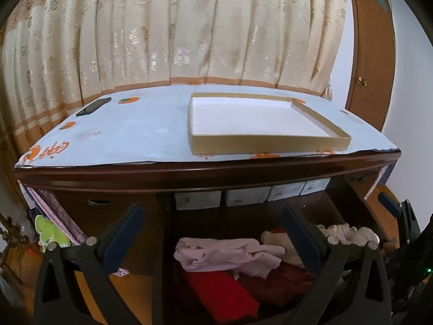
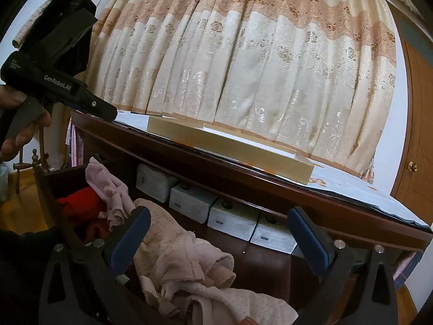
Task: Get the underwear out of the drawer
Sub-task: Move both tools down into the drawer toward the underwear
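Between my two left fingers, below their tips, lies the open drawer (image 1: 360, 211) with its heap of clothes. My left gripper (image 1: 213, 233) stands wide open and holds nothing; my right gripper (image 2: 219, 238) is just as wide and also empty, though its left finger (image 2: 130, 238) rests against the pale pink dotted underwear (image 2: 178, 260) bunched beneath it.

As I judge it, the task is barely begun. The drawer is already pulled out, which is the one step done. No garment is gripped or lifted, and the shallow cardboard box (image 1: 259, 138) on the dresser top (image 1: 135, 135), up beyond my left fingertips, sits empty. Closing on a piece and carrying it out is all still to do.

From my left view the underwear shows as a crumpled pink piece (image 1: 227, 254) between my fingers, lying over a flat folded red cloth (image 1: 219, 295) and a darker red one to its right, with cream-white bundles (image 1: 343, 233) past my right finger. From my right view the dotted pink fabric is thin, limp and twisted in folds, likely to trail and snag its neighbours when pulled. Behind the heap, ahead of my fingertips, a row of white boxes (image 2: 232, 216) lines the back of the drawer.
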Demonstrator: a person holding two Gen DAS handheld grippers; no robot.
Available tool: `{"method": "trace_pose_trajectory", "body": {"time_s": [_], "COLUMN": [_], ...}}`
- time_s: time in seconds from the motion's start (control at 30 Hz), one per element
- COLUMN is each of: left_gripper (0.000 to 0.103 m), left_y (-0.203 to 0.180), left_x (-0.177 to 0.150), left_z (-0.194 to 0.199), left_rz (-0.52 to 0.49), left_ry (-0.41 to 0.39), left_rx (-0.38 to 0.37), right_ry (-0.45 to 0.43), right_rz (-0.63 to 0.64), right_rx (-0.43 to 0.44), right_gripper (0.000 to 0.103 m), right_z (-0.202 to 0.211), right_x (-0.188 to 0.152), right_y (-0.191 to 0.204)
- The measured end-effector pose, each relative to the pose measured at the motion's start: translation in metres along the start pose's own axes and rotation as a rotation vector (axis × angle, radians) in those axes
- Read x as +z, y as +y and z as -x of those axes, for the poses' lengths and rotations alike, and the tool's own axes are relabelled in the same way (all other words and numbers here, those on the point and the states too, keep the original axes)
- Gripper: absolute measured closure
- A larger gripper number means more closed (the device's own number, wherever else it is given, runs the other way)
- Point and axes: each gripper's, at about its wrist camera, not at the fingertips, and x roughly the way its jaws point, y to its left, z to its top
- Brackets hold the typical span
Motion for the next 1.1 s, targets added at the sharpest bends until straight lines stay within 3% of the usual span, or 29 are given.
{"method": "trace_pose_trajectory", "body": {"time_s": [0.43, 0.87, 1.0, 1.1], "left_gripper": [0.0, 0.0, 0.0, 0.0], "left_y": [-0.001, 0.011, 0.011, 0.007], "left_x": [-0.001, -0.011, -0.018, -0.018], "left_z": [0.001, -0.011, -0.022, -0.032], "left_rz": [-0.005, -0.076, -0.124, -0.178], "left_ry": [0.003, 0.065, 0.111, 0.149], "left_rx": [-0.009, -0.012, -0.036, -0.077], "right_ry": [0.024, 0.079, 0.121, 0.212], "right_rz": [0.004, 0.027, 0.029, 0.029], "right_rx": [0.011, 0.057, 0.093, 0.172], "right_gripper": [0.001, 0.001, 0.001, 0.001], "right_z": [0.0, -0.004, -0.01, -0.024], "right_x": [0.0, 0.001, 0.004, 0.007], "right_y": [0.001, 0.005, 0.005, 0.001]}}
